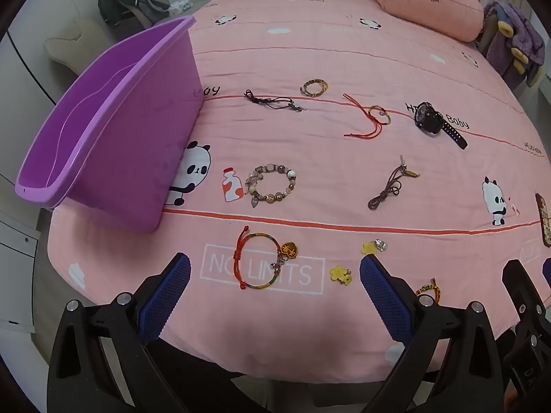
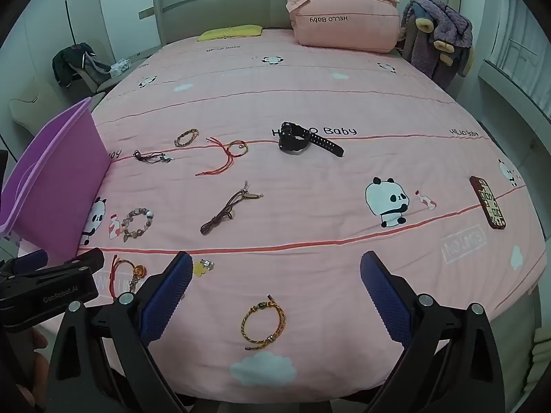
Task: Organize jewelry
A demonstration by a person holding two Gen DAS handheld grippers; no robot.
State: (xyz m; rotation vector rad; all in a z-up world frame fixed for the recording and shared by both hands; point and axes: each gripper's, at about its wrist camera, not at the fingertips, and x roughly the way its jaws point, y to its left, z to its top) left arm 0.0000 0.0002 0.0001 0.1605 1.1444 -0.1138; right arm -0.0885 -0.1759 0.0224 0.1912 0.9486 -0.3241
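Right wrist view puts your right gripper (image 2: 275,296) with its jaws spread wide and holding nothing, and the gold braided bracelet (image 2: 263,321) lies on the bed almost dead centre between the two blue pads, just ahead of them. Its loop is a slightly flattened oval whose long axis runs away from you and a little to the right, clasp end nearest you, so your closing line would cross its narrow width; that looks like the natural first pick, and this hand is clearly the nearer one. Left wrist view shows your left gripper (image 1: 275,292), jaws equally wide and empty, framing the red-and-green cord bracelet (image 1: 261,261) with its gold heart charm, two yellow flower charms (image 1: 341,273) lying just to its right. The cords are thin, limp and flat on the soft quilted pink bedspread (image 2: 310,96), so I judge they will sag when lifted and the fabric may bunch under the pads. Farther out lie a beaded bracelet (image 1: 272,184), a brown cord (image 1: 389,186) and a rigid black watch (image 1: 434,120); the smooth purple plastic bin (image 1: 103,130) stands at the left edge, nearest your left hand.
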